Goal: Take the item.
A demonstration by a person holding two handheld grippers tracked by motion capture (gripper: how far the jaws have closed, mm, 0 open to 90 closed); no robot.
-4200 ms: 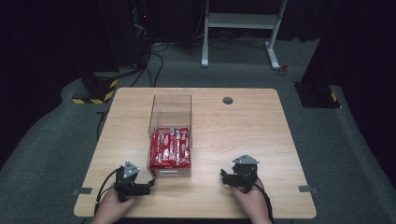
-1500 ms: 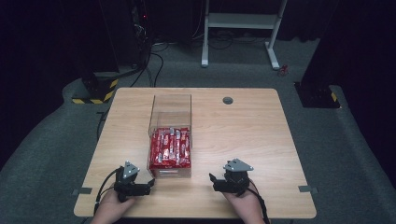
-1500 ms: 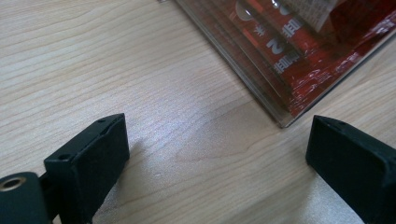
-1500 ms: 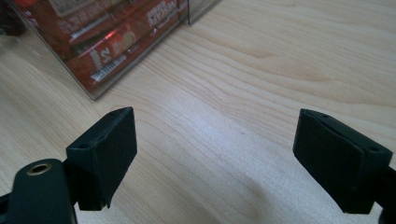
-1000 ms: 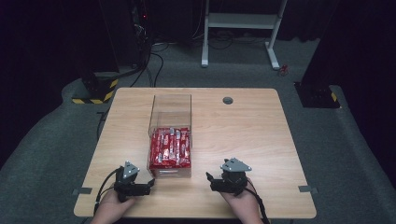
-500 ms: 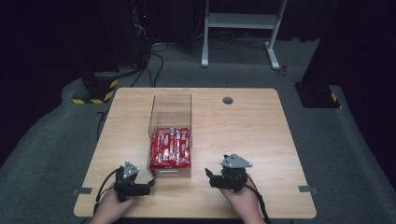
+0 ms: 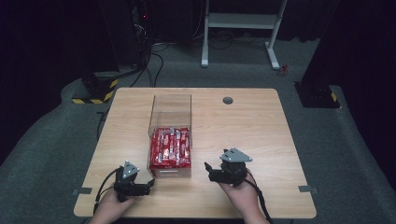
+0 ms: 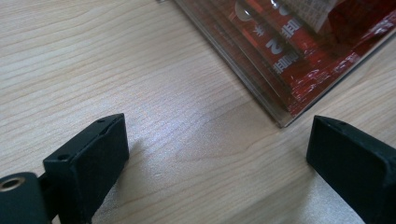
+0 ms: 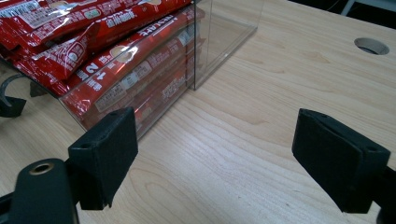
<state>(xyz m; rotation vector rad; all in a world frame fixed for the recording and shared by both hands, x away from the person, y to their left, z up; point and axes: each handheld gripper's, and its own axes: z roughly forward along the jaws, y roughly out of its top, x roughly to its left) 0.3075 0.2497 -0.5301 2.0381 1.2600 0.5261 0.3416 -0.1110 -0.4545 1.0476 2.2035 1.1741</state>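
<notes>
A clear box (image 7: pixel 170 135) stands at the table's (image 7: pixel 261 126) centre, its near half packed with red packets (image 7: pixel 170 147). The left gripper (image 7: pixel 145 185) rests at the box's 7 o'clock, jaws released and wide, holding nothing. The right gripper (image 7: pixel 208 170) sits at the box's 4 o'clock, jaws likewise spread and empty, near the box wall.

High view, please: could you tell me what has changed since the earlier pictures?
The right hand-held gripper has moved left and slightly up the table, toward the clear box of red packets, jaws open, nothing held. The left hand-held gripper and the box stayed put.
</notes>
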